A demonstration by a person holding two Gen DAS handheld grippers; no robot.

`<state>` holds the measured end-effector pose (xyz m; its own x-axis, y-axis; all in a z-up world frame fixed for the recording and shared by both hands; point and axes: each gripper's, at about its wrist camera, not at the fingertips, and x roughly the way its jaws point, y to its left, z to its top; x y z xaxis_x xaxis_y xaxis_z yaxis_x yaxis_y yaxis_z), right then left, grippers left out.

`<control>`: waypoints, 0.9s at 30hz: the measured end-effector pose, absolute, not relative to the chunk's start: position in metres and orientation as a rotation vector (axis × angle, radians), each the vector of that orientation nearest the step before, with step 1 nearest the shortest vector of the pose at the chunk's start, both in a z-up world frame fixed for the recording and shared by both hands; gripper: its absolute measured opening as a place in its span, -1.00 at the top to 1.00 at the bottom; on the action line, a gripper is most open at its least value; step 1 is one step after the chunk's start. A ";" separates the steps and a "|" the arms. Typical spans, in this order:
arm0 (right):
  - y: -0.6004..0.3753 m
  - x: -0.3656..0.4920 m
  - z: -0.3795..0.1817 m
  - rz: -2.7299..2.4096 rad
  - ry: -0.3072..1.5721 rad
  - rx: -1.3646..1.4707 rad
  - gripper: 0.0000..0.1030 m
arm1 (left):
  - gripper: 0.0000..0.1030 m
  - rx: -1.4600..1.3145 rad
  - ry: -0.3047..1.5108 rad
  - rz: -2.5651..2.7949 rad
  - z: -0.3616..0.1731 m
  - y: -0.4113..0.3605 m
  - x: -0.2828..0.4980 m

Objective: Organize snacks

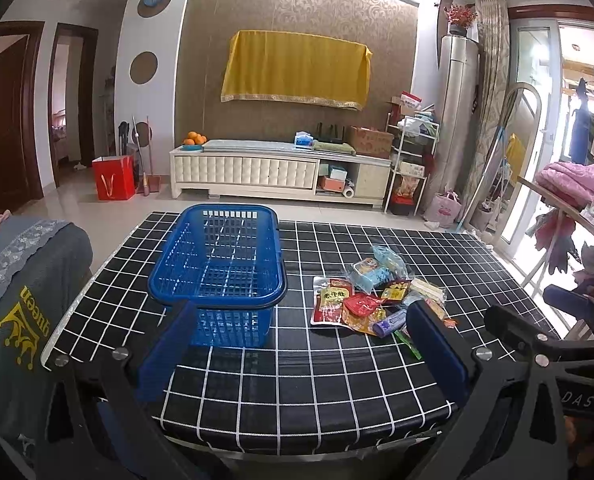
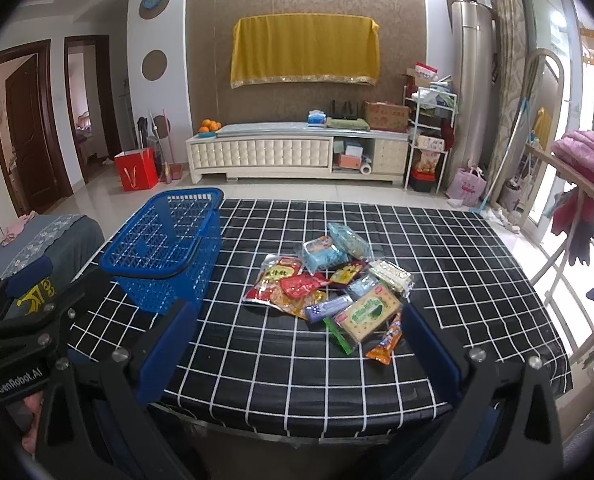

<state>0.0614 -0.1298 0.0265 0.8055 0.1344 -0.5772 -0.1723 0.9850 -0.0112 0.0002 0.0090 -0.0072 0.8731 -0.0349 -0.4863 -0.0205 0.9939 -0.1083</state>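
Note:
An empty blue plastic basket (image 1: 221, 264) stands on the left part of a table with a black grid cloth (image 1: 297, 380); it also shows in the right wrist view (image 2: 165, 248). A pile of snack packets (image 1: 373, 300) lies right of it, seen closer in the right wrist view (image 2: 333, 284), with a cracker pack (image 2: 367, 314) at its front. My left gripper (image 1: 303, 344) is open and empty near the table's front edge, in front of the basket. My right gripper (image 2: 297, 344) is open and empty, in front of the pile.
A chair with a grey garment (image 1: 21, 308) stands at the table's left. The right gripper's body (image 1: 557, 340) shows at the right of the left wrist view. A drying rack with clothes (image 2: 585, 184) stands right of the table. A TV cabinet (image 1: 281, 172) is across the floor.

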 end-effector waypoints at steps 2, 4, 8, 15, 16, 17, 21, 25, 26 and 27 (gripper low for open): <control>-0.130 0.061 0.027 0.165 0.615 -0.064 -1.00 | -1.00 -0.113 0.512 -0.007 -0.008 0.009 0.001; -0.130 0.061 0.026 0.164 0.617 -0.064 -1.00 | -1.00 -0.113 0.514 -0.007 -0.008 0.008 0.001; -0.131 0.060 0.027 0.168 0.619 -0.056 -1.00 | -1.00 -0.118 0.509 -0.006 -0.008 0.008 0.000; -0.133 0.062 0.032 0.160 0.611 -0.053 -1.00 | -1.00 -0.115 0.519 -0.013 -0.003 0.004 0.005; -0.134 0.063 0.033 0.157 0.609 -0.051 -1.00 | -1.00 -0.113 0.520 -0.015 -0.002 0.003 0.006; -0.135 0.064 0.035 0.157 0.605 -0.050 -1.00 | -1.00 -0.112 0.520 -0.018 0.000 0.002 0.008; -0.141 0.071 0.042 0.129 0.596 -0.055 -1.00 | -1.00 -0.093 0.533 -0.031 0.007 -0.006 0.020; -0.150 0.081 0.046 0.081 0.573 -0.062 -1.00 | -1.00 -0.089 0.557 -0.070 0.010 -0.015 0.037; -0.152 0.084 0.046 0.075 0.570 -0.064 -1.00 | -1.00 -0.085 0.563 -0.077 0.010 -0.019 0.044; -0.154 0.089 0.047 0.069 0.571 -0.063 -1.00 | -1.00 -0.086 0.570 -0.087 0.010 -0.021 0.050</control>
<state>0.0888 -0.1540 0.0466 0.8390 0.0476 -0.5420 -0.0829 0.9957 -0.0408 0.0495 -0.0208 0.0101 0.8385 -0.1058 -0.5345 0.0582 0.9927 -0.1053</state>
